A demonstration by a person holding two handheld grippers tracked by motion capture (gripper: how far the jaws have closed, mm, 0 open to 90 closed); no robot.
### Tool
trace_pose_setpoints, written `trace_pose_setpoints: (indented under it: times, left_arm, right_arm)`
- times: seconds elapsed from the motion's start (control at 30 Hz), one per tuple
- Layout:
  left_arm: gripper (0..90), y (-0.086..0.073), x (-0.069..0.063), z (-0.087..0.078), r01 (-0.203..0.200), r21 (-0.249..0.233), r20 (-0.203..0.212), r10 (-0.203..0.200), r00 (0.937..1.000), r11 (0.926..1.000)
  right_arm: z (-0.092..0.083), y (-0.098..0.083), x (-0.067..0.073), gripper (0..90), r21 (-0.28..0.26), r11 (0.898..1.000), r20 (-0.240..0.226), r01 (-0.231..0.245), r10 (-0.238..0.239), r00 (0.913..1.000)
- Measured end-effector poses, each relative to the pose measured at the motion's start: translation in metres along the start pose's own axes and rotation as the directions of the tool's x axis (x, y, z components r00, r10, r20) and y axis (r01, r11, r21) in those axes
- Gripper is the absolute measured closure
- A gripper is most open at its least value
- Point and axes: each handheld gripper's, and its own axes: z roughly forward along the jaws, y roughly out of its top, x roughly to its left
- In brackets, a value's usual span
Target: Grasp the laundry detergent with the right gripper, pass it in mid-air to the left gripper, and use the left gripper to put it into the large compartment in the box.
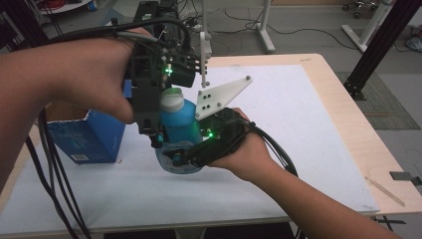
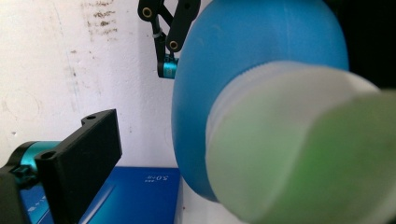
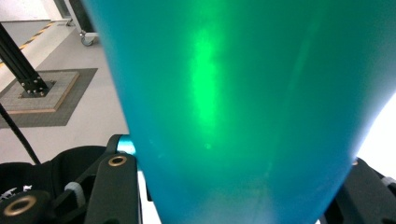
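The blue bottle (image 1: 180,124) with its white cap (image 1: 171,99) is held above the white table (image 1: 278,164), just right of a blue box (image 1: 89,137). The right gripper (image 1: 171,158) is clamped on the bottle's wide lower body, its jaws pressing on either side in the right gripper view. The left gripper (image 1: 152,134) reaches down over the cap end; one jaw stands clear to the bottle's side, so it looks open around the bottle.

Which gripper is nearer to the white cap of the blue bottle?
Left. The left gripper sits just beside the white cap, its jaws apart from it. The right gripper grips the blue bottle lower down, around its body.
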Motion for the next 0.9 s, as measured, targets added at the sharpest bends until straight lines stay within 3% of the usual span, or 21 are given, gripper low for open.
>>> trace_pose_setpoints:
  times: [0.5, 0.7, 0.83, 0.9]
  left_arm:
    - [1.7, 0.0043, -0.0004, 0.0062, 0.008, -0.007, -0.012, -0.008, 0.9999, 0.9999]
    - [1.8, 0.0066, -0.0018, 0.0072, 0.031, -0.008, -0.009, -0.031, 0.9995, 0.9995]
    - [3.5, 0.0076, -0.0029, 0.0072, 0.022, -0.006, -0.014, -0.022, 0.9997, 0.9997]
    - [9.8, 0.0076, -0.0034, 0.0064, 0.027, -0.006, -0.013, -0.027, 0.9996, 0.9996]
  right_arm:
    - [0.0032, -0.0008, -0.004, 45.7, -0.001, 1.0, -0.016, -0.007, 0.007, 0.9998]
    - [0.0042, -0.0011, -0.0047, 45.7, 0.0, 1.0, -0.024, -0.008, 0.008, 0.9997]
    - [0.0041, -0.0009, -0.0047, 45.8, -0.006, 1.0, -0.025, -0.007, 0.006, 0.9997]
    - [0.0041, -0.0009, -0.0048, 45.8, -0.007, 1.0, -0.026, -0.005, 0.005, 0.9997]
